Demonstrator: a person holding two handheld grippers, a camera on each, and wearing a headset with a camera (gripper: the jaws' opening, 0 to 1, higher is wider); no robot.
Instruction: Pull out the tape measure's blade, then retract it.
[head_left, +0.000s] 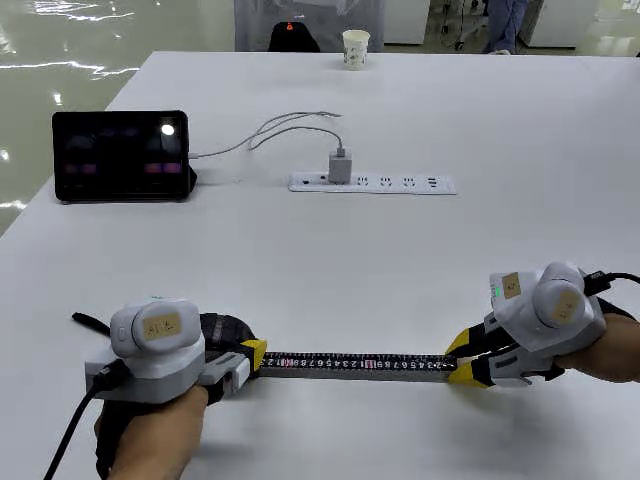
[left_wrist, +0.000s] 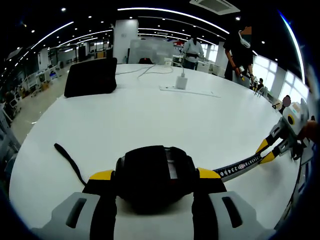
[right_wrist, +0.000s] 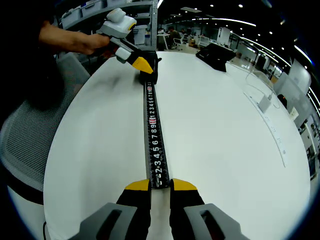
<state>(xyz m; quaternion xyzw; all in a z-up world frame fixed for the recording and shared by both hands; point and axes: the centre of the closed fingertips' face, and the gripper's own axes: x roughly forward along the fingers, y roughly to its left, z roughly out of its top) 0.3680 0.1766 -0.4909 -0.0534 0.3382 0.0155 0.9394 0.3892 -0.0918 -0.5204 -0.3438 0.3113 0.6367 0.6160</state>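
The black tape measure case (left_wrist: 154, 172) lies on the white table near its front edge, with my left gripper (left_wrist: 155, 176) shut on it. In the head view the case (head_left: 228, 335) is at lower left, behind that gripper (head_left: 245, 358). Its black blade (head_left: 355, 362) with white numbers runs flat along the table to the right. My right gripper (head_left: 460, 358) is shut on the blade's end. In the right gripper view the blade (right_wrist: 152, 135) stretches from the gripper (right_wrist: 160, 186) to the case (right_wrist: 150, 75). The case's black wrist strap (left_wrist: 67, 157) trails on the table.
A dark tablet (head_left: 122, 155) stands at the left back. A white power strip (head_left: 372, 183) with a charger and grey cables lies mid-table, a paper cup (head_left: 355, 48) near the far edge. People stand beyond the table (left_wrist: 150, 115).
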